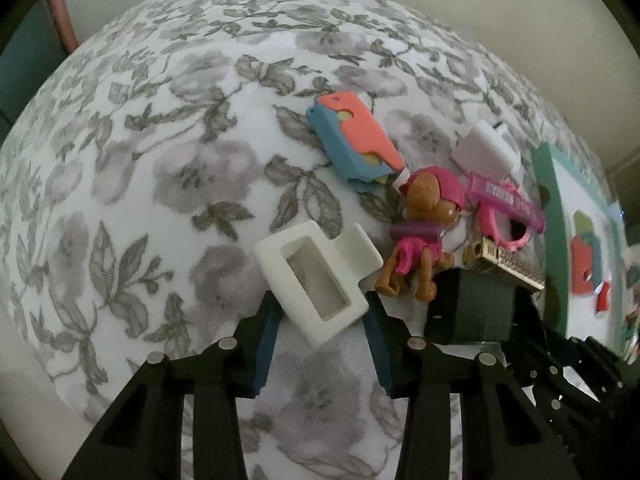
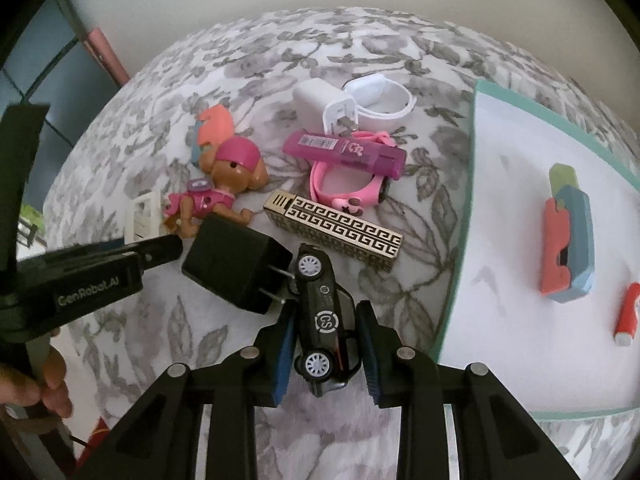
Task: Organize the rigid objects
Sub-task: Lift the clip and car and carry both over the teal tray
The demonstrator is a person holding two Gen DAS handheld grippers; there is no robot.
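In the left wrist view my left gripper (image 1: 320, 304) has its jaws around a white plastic frame piece (image 1: 316, 280) on the floral cloth; the pads look close to its sides. In the right wrist view my right gripper (image 2: 326, 320) straddles a black toy car (image 2: 322, 320); gaps show beside the car, so the jaws stand open. Nearby lie a black charger (image 2: 240, 266), a gold patterned lighter (image 2: 336, 226), a pink-capped toy dog (image 2: 224, 188), a purple lighter (image 2: 344, 152), a pink ring (image 2: 344, 188) and a white charger (image 2: 320, 106).
A white tray with a teal rim (image 2: 466, 208) lies at the right, holding a coral-and-blue case (image 2: 568, 248) and a small red-and-white piece (image 2: 628, 314). A second coral-and-blue case (image 1: 356, 142) lies behind the dog. The left gripper's body (image 2: 80, 280) reaches in from the left.
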